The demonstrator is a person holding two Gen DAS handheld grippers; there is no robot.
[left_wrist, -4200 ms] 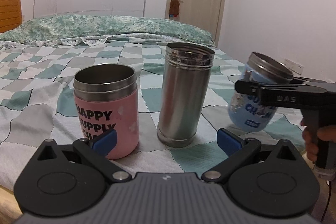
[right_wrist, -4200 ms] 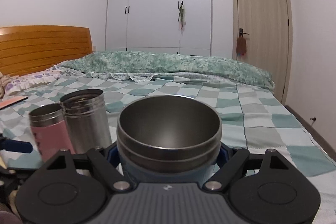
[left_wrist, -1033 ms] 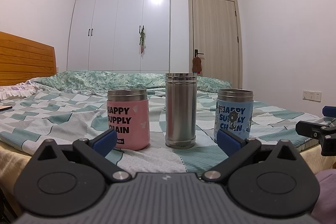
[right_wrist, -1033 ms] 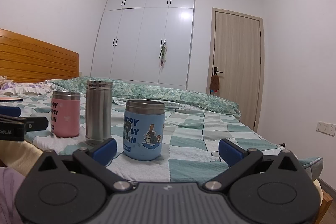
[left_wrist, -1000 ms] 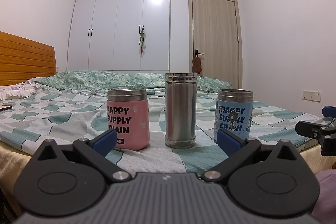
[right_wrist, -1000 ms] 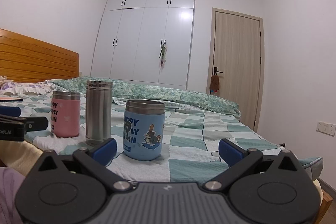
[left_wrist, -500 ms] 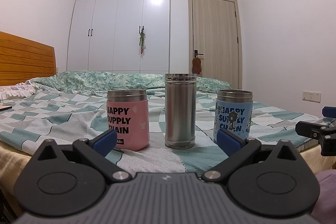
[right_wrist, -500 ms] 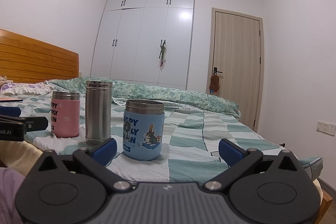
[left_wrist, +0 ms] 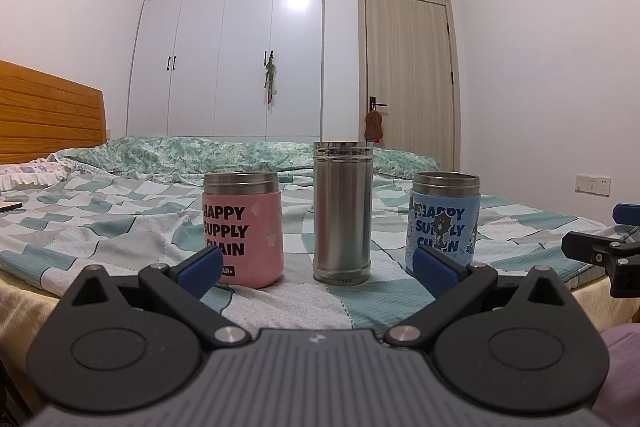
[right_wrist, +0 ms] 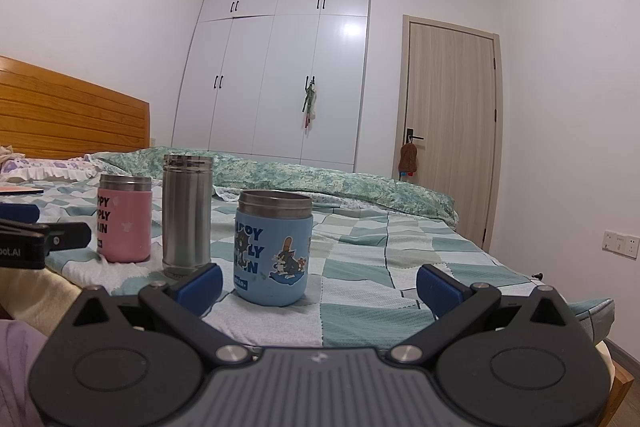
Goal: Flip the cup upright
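Note:
Three cups stand upright in a row on the checked bedspread: a pink cup (left_wrist: 241,229) on the left, a tall steel cup (left_wrist: 342,213) in the middle, a blue cartoon cup (left_wrist: 443,221) on the right. In the right wrist view they show as pink cup (right_wrist: 125,225), steel cup (right_wrist: 187,215) and blue cup (right_wrist: 272,247). My left gripper (left_wrist: 320,269) is open and empty, held back off the bed's front edge. My right gripper (right_wrist: 318,285) is open and empty, in front of the blue cup.
The bed (left_wrist: 100,227) has a wooden headboard (left_wrist: 48,123) at left and a green quilt (left_wrist: 200,155) at the back. A white wardrobe (left_wrist: 232,47) and a door (left_wrist: 408,79) stand behind. The right gripper's tip (left_wrist: 600,251) shows at the right edge.
Over the last second nothing visibly moved. 4.2 s ago my right gripper held the blue cup in the air; now it stands on the bed and both grippers are drawn back.

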